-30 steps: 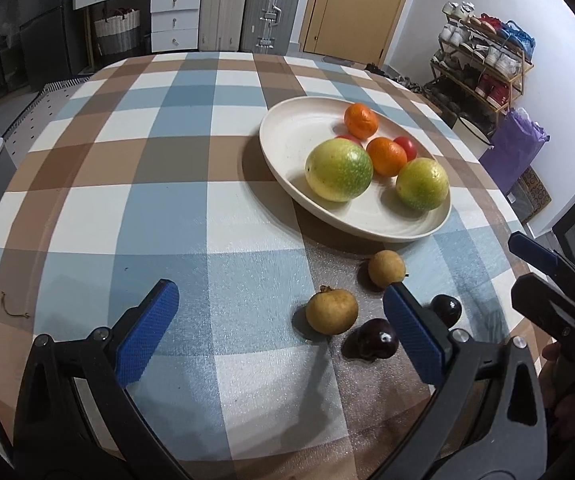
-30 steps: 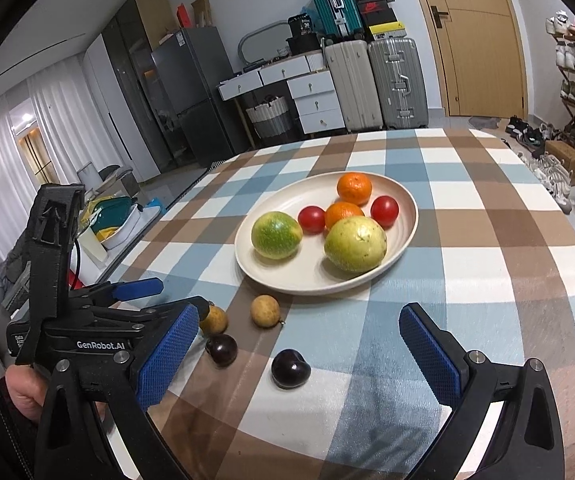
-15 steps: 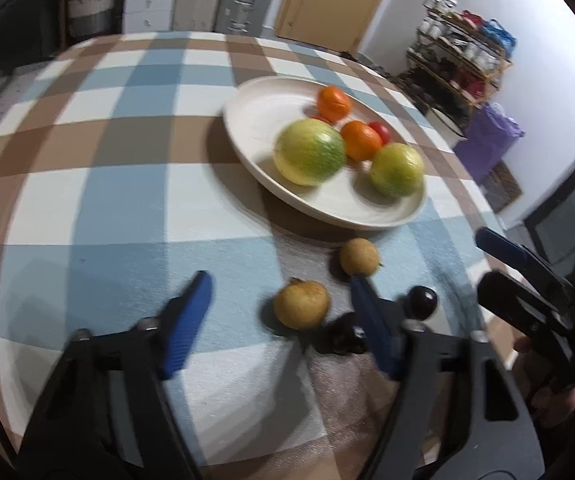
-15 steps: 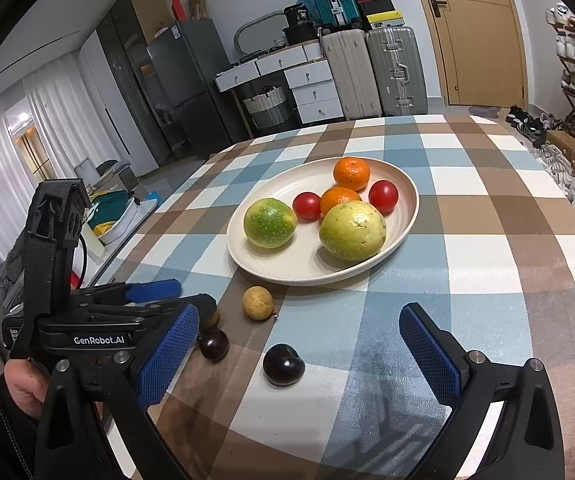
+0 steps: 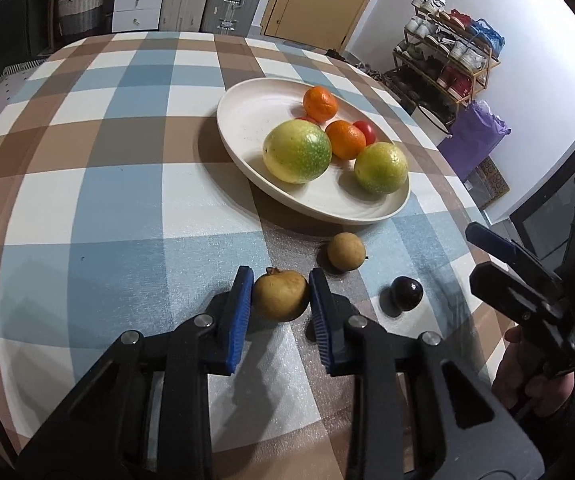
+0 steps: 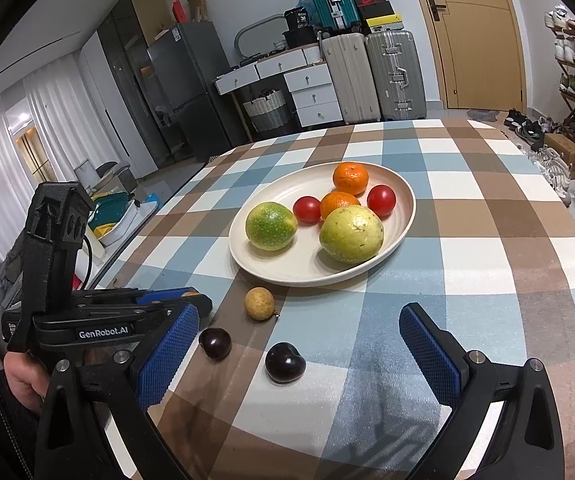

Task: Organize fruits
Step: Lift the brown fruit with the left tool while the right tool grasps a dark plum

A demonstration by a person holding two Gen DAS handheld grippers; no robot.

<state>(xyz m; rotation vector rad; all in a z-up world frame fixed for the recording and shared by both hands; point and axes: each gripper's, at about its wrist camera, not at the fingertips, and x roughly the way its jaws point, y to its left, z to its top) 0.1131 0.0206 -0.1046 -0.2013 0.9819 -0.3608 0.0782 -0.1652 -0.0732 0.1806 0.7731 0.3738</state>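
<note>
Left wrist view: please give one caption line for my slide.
Left tool closed on a tan fruit on the checked tablecloth, near the plate of citrus.

The left gripper [image 5: 280, 296] clamped a tan fruit [image 5: 280, 295] on the checked tablecloth [image 5: 87, 220]; the plate [image 5: 247, 120] of fruit lay at twelve o'clock.

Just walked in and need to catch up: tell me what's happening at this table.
Fruit is being sorted onto a plate. The left gripper has its jaws closed on a tan fruit resting on the tablecloth. The right gripper hovers open. Another tan fruit and two dark fruits lie loose on the cloth.
</note>
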